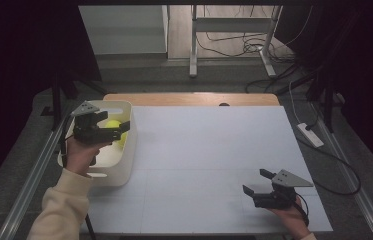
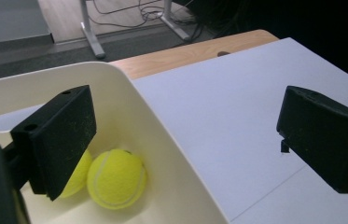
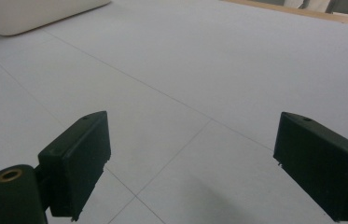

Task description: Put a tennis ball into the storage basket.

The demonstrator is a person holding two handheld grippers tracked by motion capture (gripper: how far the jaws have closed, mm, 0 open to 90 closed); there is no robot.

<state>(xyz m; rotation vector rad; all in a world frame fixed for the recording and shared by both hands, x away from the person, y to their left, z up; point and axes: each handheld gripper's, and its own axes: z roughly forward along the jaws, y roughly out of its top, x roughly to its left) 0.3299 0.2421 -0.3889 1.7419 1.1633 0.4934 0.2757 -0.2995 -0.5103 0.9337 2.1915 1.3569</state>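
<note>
A cream plastic bin [image 1: 125,162] stands at the left side of the white tabletop [image 1: 209,150]. Two yellow tennis balls lie in it; one tennis ball [image 2: 115,178] shows whole, the other ball [image 2: 82,177] sits half hidden behind a black jaw. A person's left hand holds my left gripper [image 1: 119,131] over the bin, open, its jaws straddling the bin's right wall [image 2: 171,154] with nothing between the pads. My right gripper [image 1: 257,182] rests low near the front right of the table, open and empty, and points across the bare board [image 3: 199,158] toward the bin [image 3: 31,14].
A strip of wooden table [image 1: 189,98] shows beyond the white board. Desk legs and loose cables [image 1: 234,45] lie on the floor farther back. A power strip [image 1: 310,134] sits off the table's right edge. Metal rails run along both sides.
</note>
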